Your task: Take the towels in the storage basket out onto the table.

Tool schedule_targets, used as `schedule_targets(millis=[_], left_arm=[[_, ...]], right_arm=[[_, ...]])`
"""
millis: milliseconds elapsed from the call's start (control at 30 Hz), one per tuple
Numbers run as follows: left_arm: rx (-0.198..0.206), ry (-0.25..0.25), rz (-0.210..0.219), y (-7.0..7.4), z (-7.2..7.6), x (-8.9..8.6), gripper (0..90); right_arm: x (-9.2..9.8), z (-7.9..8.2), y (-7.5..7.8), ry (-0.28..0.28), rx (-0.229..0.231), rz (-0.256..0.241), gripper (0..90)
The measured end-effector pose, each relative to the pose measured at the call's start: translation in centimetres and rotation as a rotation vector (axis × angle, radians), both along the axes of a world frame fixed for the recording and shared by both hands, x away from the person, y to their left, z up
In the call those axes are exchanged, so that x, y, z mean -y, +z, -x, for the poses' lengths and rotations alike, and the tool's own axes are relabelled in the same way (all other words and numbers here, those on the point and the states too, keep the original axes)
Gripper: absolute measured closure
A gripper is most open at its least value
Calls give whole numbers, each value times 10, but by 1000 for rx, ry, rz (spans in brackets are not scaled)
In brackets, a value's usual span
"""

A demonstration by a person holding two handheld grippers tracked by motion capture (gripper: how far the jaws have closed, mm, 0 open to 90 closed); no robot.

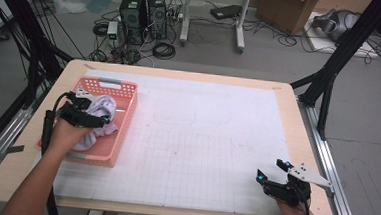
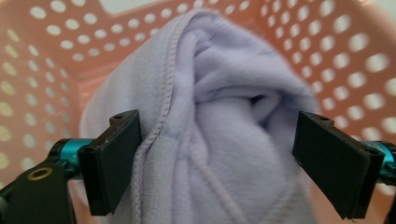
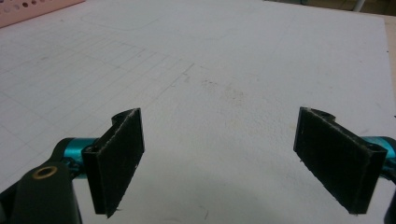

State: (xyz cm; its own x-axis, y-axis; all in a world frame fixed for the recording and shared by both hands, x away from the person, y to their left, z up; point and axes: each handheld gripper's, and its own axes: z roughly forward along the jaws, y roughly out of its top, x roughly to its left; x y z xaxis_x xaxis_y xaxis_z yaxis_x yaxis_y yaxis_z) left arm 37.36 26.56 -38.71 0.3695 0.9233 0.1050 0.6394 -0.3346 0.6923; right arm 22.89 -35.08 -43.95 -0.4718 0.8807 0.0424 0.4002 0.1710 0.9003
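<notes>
Left gripper (image 2: 217, 163) jaws wide around lilac cloth (image 2: 219, 121), lower folds cut off; right gripper (image 3: 217, 163) jaws wide, empty.

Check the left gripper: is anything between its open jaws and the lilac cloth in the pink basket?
Nothing visible does. The left gripper is inside the pink basket, jaws open on either side of the bunched lilac cloth, which bulges between them. The right gripper sits apart over the white mat.
</notes>
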Motion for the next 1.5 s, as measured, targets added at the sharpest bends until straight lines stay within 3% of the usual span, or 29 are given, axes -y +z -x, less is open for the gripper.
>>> schedule_targets(millis=[167, 300, 467, 600, 700, 800, 833, 933, 1000, 1133, 1267, 1300, 1333, 1367, 1400, 1433, 1500], left_arm=[[-67, 22, -6, -10, -8, -3, 124], [-97, 17, -21, -16, -12, -1, 116], [-115, -2, 0, -29, -15, -2, 53], [-110, 13, -2, -29, -14, -2, 133], [-107, 30, 21, -26, -14, -5, 198], [-92, 24, 51, -22, -12, -10, 330], [-83, 27, 69, -20, -11, -11, 330], [-52, 25, 115, -13, -6, -19, 489], [-42, 26, 124, -12, -5, -20, 540], [-13, 31, 173, -6, -2, -25, 577], [78, 35, 300, 10, 6, -37, 578], [78, 35, 300, 10, 6, -37, 578], [115, 28, 342, 17, 10, -41, 578], [115, 28, 342, 17, 10, -41, 578], [154, 24, 381, 24, 15, -46, 577], [154, 24, 381, 24, 15, -46, 577], [198, 25, 412, 32, 18, -50, 576]], right_arm=[[1, 0, 0, -3, -4, -3, 149], [1, -1, -1, -1, -7, -1, 149], [0, 0, -1, 4, -8, 1, 149], [1, 0, -1, 2, -10, -5, 149], [1, 0, -1, 1, -10, -3, 149], [1, -1, -1, 1, -7, -5, 149], [1, -1, -1, 1, -7, -5, 149], [2, -1, -1, -4, -11, -8, 149], [2, -1, -2, -3, -13, -9, 149], [3, -1, -2, -8, -17, -13, 149], [4, -1, -2, -14, -18, -18, 149], [4, -2, -2, -14, -18, -19, 150], [4, -2, -2, -14, -16, -19, 150], [4, -2, -2, -13, -16, -19, 150], [4, -2, -2, -13, -15, -20, 149], [4, -1, -2, -14, -15, -24, 150], [4, -1, -2, -9, -10, -22, 149]])
